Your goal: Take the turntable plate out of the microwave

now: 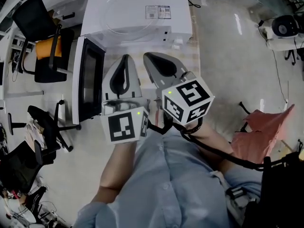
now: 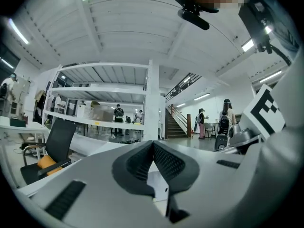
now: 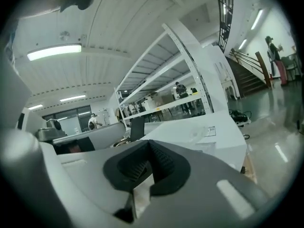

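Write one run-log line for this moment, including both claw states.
left claw: shut, empty | right claw: shut, empty | microwave door: open

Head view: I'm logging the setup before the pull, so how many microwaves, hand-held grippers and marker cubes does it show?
microwave: 1
left hand-held gripper, right hand-held gripper: 2
left marker cube, right marker cube: 2
Total: 5

White microwave (image 1: 179, 26), door (image 1: 90, 80) open; clear plate (image 1: 135, 11) on top.
Dark-glass door swings out to the left; faint round glass plate lies flat on the roof.
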